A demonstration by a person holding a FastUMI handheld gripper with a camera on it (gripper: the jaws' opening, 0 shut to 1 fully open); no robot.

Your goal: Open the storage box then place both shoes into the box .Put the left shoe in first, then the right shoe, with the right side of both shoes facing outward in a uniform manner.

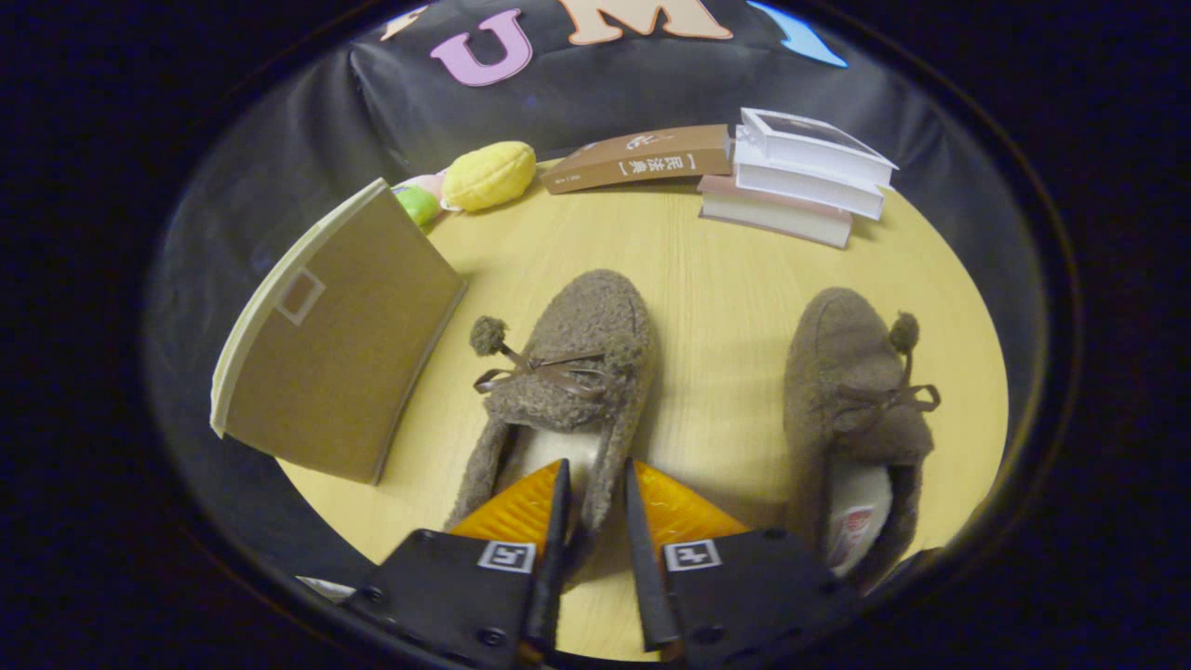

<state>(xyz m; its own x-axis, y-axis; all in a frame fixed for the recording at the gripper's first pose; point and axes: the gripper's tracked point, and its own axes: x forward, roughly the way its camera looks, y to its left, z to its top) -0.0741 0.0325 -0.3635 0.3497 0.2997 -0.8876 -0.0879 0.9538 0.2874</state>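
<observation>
Left shoe (568, 372): fuzzy brown slipper with ribbon bow and pompom, lying on the wooden table (726, 279); its heel-side wall sits between the fingers.
Gripper (595, 493): fingers narrowly parted, clasping the slipper's right wall near the heel.
Right shoe (856, 400): matching slipper, well apart to the right, a label on its insole too small to read.
Storage box (335, 344): brown, lid closed, left of the slippers; contents hidden.
Books (800, 181): stacked beyond; a brown book (642, 158) beside them.
Plush toys (488, 175): yellow and green, behind the box.
</observation>
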